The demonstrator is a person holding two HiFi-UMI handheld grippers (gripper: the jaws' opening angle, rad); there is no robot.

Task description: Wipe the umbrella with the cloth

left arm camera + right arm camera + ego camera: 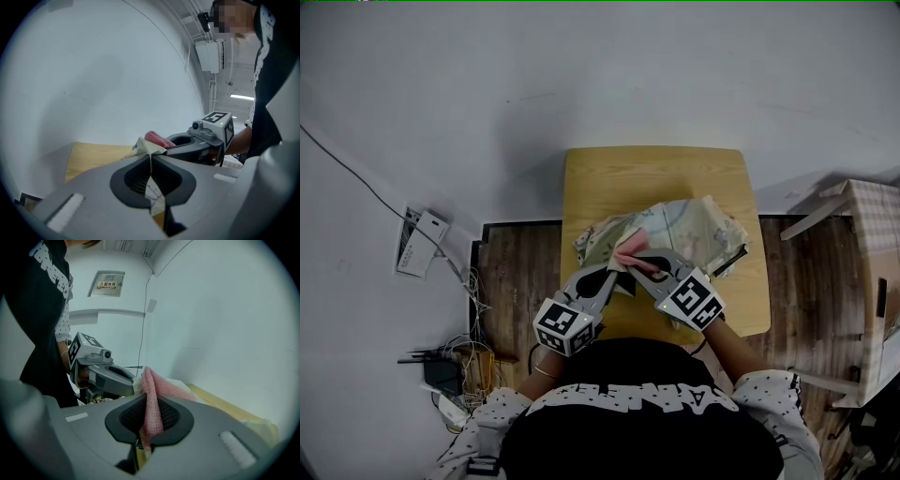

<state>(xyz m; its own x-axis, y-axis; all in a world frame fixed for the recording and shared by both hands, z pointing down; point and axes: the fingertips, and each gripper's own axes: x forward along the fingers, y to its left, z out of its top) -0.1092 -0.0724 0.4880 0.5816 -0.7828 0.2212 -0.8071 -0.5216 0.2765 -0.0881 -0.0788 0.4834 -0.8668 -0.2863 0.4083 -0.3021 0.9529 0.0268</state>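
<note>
Closest in is the person's dark shirt (628, 422), and just beyond it both tools meet over the near part of the bench (600, 178). The left hand-held gripper (151, 159) is clamped tight on a fold of the umbrella (698, 225). The umbrella's pale printed canopy lies collapsed in a heap on the bench, spreading right of centre. That pinch looks meant to anchor the fabric and draw it taut, so it does not slide under the wiping.

The right hand-held gripper (149, 406) is closed on the pink cloth (157, 390). The cloth stands up out of the jaws and runs forward onto the canopy, just beside the left tool's tip. Gripping it by a bunched part leaves a loose end free to drag over the fabric. From how things lie, I judge the wiping is being done at the canopy's near-left edge.
</note>
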